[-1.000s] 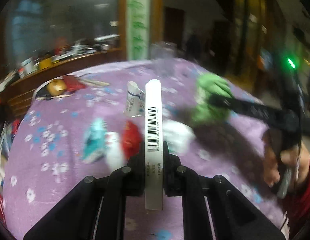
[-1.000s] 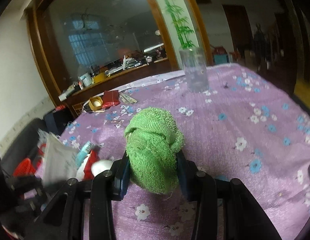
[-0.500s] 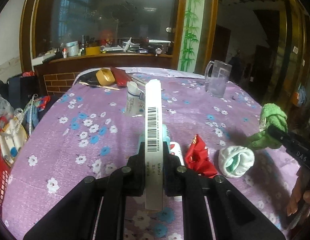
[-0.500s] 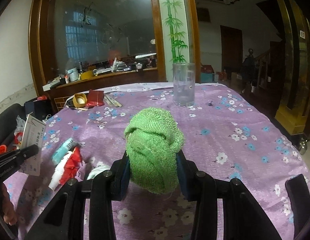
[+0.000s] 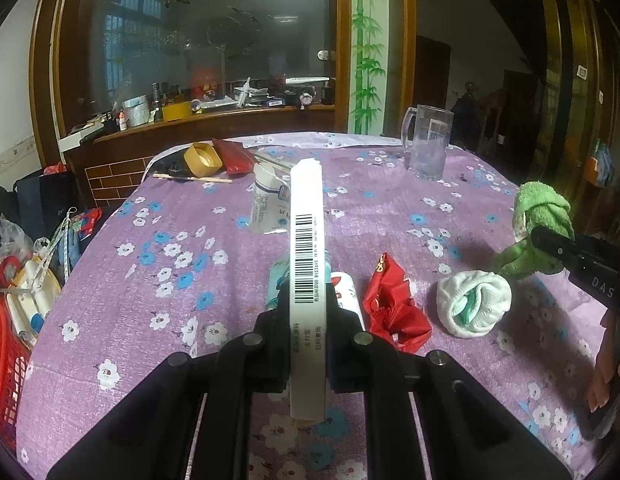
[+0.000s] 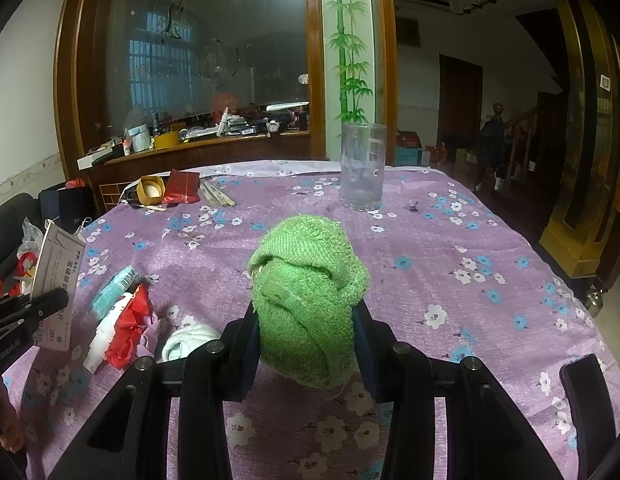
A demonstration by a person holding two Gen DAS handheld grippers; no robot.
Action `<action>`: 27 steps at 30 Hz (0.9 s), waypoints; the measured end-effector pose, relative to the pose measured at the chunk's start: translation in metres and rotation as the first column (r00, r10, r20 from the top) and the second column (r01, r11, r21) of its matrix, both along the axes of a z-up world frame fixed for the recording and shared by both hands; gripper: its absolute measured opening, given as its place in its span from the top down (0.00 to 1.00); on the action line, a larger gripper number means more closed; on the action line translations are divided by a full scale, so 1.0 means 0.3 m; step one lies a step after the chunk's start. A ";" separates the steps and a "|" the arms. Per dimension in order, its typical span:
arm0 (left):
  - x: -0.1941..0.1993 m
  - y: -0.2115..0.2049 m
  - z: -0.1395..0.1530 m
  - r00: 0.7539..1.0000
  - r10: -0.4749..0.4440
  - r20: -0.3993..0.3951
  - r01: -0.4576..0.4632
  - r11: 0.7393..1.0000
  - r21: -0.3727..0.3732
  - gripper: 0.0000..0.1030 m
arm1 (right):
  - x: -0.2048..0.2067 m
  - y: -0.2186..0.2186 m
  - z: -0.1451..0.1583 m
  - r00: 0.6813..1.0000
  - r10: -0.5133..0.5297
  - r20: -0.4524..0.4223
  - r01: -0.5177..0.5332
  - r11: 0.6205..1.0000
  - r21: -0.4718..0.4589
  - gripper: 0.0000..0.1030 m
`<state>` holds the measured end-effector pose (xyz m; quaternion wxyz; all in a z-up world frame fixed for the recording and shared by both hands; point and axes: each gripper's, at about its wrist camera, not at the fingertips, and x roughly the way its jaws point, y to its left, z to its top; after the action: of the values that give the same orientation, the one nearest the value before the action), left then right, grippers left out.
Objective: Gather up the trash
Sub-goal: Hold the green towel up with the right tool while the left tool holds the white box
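- left gripper (image 5: 308, 312): my jaws are fully closed on a flat white box (image 5: 307, 240), held edge-on with its barcode facing the camera.
- right gripper (image 6: 306, 320): jaws partly open, clamped on a rolled green cloth (image 6: 306, 300). the opening has held steady over the last second, so i judge the grip firm.
- change: a second ago the left view was blurred and swinging across the table (image 5: 230, 248). it is now sharp and steady, looking along the cloth-covered top. the right view has rolled level over the same second.
- meaning: both grippers are loaded. i judge the next step to be a drop-off, not another pick.
- remaining trash, left view: red wrapper (image 5: 394, 312) at 1 o'clock of the box, white wad (image 5: 472, 304) at 2 o'clock, tube (image 5: 348, 292) just beside the box, crumpled pack (image 5: 270, 204) at 11 o'clock.
- red basket (image 5: 4, 360) sits off the table edge at 9 o'clock and already holds items. i judge it the likely bin, though i cannot confirm this.
- glass mug (image 5: 428, 142) stands at 1 o'clock, well apart from the trash. i will keep clear of it.
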<state>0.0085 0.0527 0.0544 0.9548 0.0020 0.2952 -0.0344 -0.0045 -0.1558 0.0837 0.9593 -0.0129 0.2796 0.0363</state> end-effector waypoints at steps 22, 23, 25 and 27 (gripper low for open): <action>-0.010 -0.004 -0.001 1.000 -0.009 0.000 0.009 1.000 0.012 0.88 | -0.004 0.008 0.000 1.000 0.000 0.000 0.000 1.000 -0.009 0.57; -0.011 -0.003 -0.001 1.000 -0.009 0.000 0.009 1.000 0.012 0.88 | -0.004 0.008 0.000 1.000 0.000 0.000 0.000 1.000 -0.008 0.57; -0.010 -0.004 -0.001 1.000 -0.009 -0.001 0.009 1.000 0.012 0.88 | -0.004 0.009 0.000 1.000 0.000 0.000 0.000 1.000 -0.009 0.57; -0.009 -0.006 -0.001 1.000 -0.009 -0.001 0.009 1.000 0.012 0.88 | -0.006 0.008 0.000 1.000 -0.001 0.000 0.001 1.000 -0.010 0.57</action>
<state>0.0057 0.0510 0.0541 0.9546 0.0091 0.2956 -0.0369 -0.0062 -0.1535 0.0836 0.9592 -0.0175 0.2801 0.0347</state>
